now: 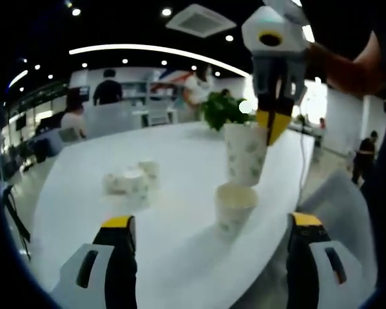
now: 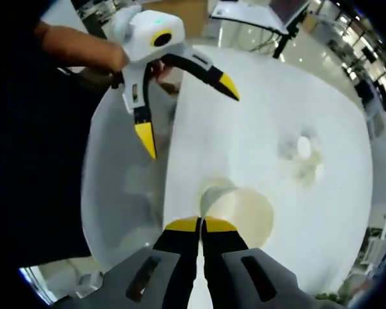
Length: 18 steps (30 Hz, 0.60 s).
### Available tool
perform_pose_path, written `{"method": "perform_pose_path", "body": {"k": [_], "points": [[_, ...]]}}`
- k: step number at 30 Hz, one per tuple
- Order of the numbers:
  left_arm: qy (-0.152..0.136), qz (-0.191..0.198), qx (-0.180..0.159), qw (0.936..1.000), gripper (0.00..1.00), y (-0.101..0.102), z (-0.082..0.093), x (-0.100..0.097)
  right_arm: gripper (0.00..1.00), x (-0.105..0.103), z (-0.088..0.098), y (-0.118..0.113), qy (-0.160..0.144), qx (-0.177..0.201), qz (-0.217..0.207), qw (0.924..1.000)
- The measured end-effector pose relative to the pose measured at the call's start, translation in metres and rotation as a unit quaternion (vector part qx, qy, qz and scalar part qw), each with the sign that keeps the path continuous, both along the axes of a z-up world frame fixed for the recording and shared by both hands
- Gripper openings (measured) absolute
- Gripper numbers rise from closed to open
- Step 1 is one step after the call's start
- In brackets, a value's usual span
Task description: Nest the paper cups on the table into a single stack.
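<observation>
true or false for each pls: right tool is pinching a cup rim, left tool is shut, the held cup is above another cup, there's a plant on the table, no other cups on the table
1. The right tool is pinching a cup's rim. True: its jaws are closed on the rim of the held cup.
2. The left tool is shut. False: its jaws stand wide apart with nothing between them.
3. The held cup is above another cup. True: it hangs just over the lower cup standing on the table.
4. A plant is on the table. True: the green plant sits at the far side.
5. No other cups are on the table. False: a small cluster of cups is further off.
</observation>
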<state>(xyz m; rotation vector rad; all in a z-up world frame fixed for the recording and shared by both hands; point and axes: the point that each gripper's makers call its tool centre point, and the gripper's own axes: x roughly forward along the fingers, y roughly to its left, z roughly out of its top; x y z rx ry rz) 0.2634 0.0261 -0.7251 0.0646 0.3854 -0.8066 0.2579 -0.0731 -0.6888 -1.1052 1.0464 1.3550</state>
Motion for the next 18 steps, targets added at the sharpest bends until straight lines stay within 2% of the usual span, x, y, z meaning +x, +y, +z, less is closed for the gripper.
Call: {"method": "perform_pose_path", "body": {"k": [9,18], "points": [[0.001,-0.001,0.000,1.0000,0.96,0.000,-0.001,0.000,0.00,-0.001,-0.021,0.007,0.011,-0.005,-0.008,0.9999],[0.001,0.001,-0.001,1.0000,0.96,0.001,0.000,0.000,0.00,-0.003,-0.038,0.003,0.014,-0.019,-0.011,0.9997]]}}
